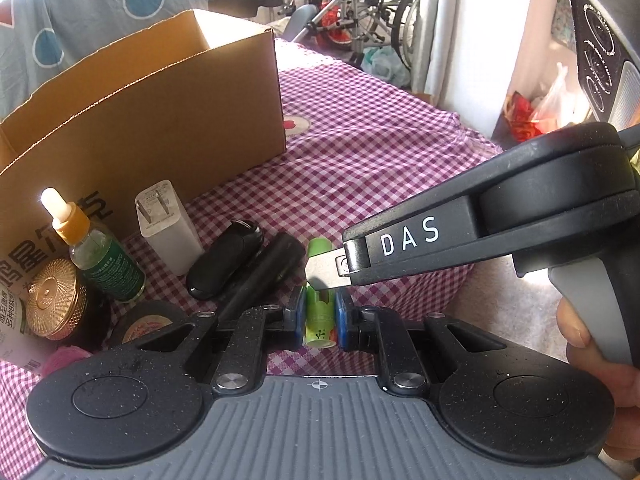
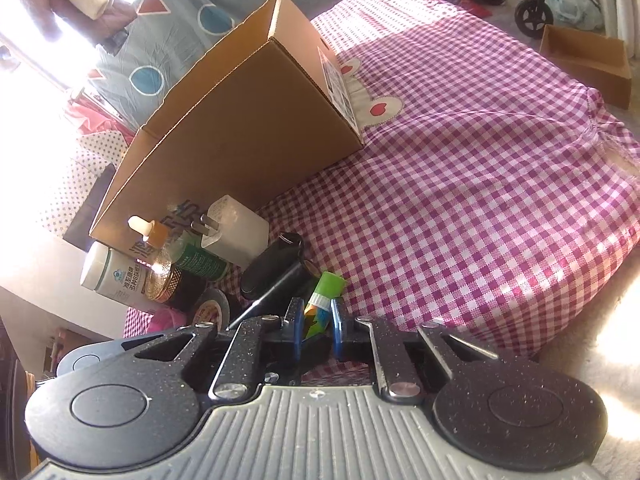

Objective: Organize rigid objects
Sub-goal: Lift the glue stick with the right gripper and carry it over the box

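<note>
A green tube [image 1: 319, 330] with a lighter green cap lies on the checked cloth [image 1: 380, 152], in front of an open cardboard box [image 1: 160, 112]. My left gripper [image 1: 320, 318] is shut on the tube's lower part, with a blue pad on each side. My right gripper [image 1: 332, 268] reaches in from the right and is shut on the same tube nearer its cap. In the right wrist view the green tube [image 2: 330, 286] sticks out forward between the blue pads of the right gripper [image 2: 318, 330]. A person's hand [image 1: 588, 344] holds the right gripper's handle.
Left of the tube stand a black cylinder [image 1: 272, 264], a black case [image 1: 228, 260], a white charger plug [image 1: 168, 224], a green dropper bottle [image 1: 104, 256], a gold-lidded jar [image 1: 52, 300] and a tape roll [image 1: 148, 320]. A white bottle [image 2: 112, 276] lies beside them. The cloth ends at the right.
</note>
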{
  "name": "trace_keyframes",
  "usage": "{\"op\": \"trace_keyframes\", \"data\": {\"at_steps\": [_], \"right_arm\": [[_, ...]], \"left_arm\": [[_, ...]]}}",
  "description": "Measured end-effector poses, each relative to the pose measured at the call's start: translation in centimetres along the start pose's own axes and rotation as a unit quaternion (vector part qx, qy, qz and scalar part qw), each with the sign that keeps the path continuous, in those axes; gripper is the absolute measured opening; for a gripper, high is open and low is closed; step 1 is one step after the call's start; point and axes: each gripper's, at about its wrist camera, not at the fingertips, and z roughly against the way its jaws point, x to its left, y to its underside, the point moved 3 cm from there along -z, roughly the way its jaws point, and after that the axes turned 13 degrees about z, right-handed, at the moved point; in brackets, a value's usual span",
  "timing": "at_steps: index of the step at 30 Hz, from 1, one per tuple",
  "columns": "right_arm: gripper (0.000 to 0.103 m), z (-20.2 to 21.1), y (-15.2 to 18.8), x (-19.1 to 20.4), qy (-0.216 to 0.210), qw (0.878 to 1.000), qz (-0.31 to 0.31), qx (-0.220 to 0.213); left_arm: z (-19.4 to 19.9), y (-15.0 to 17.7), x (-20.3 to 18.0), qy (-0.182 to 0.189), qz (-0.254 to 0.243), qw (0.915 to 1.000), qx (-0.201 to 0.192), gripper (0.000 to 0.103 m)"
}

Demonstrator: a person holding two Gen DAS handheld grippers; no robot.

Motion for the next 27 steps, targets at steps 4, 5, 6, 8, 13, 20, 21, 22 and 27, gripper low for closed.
{"op": "trace_keyframes", "data": {"at_steps": [4,5,6,8,13,20,21,22,27], "right_arm": [[0.013,0.9,0.2,0.2,-0.003,1.0,-0.005,-0.007],[0.013,1.0,0.3,0.3,-0.003,1.0,-0.005,-0.009],[0.013,1.2,0.3,0.4,-0.005,1.0,-0.008,-0.01],[0.013,1.5,0.4,0.5,-0.01,1.0,-0.011,-0.013],[0.012,1.5,0.8,0.1,-0.015,0.999,-0.03,-0.013],[0.014,0.5,1.9,-2.7,-0.07,0.989,-0.132,0.007],[0.014,0.3,2.0,-3.1,-0.077,0.986,-0.145,0.012],[0.014,0.2,2.0,-3.3,-0.082,0.985,-0.154,0.015],[0.014,0.1,2.7,-4.0,-0.096,0.979,-0.178,0.024]], "left_arm": [[0.9,0.1,-0.2,0.004,-0.001,0.9999,-0.013,0.014],[1.0,0.2,-0.3,0.004,-0.002,0.9999,-0.015,0.014],[1.2,0.2,-0.3,0.003,-0.003,0.9998,-0.018,0.014],[1.6,0.4,-0.4,0.003,-0.005,0.9997,-0.025,0.014],[1.3,0.7,-0.4,-0.002,-0.004,0.9996,-0.027,0.014],[0.8,1.0,0.1,0.004,0.01,0.9999,-0.008,0.014],[0.7,1.0,0.3,0.008,0.017,0.9998,-0.002,0.014],[0.7,0.9,0.5,0.013,0.022,0.9997,0.002,0.014],[0.3,0.9,1.4,0.043,0.059,0.9969,0.029,0.014]]}}
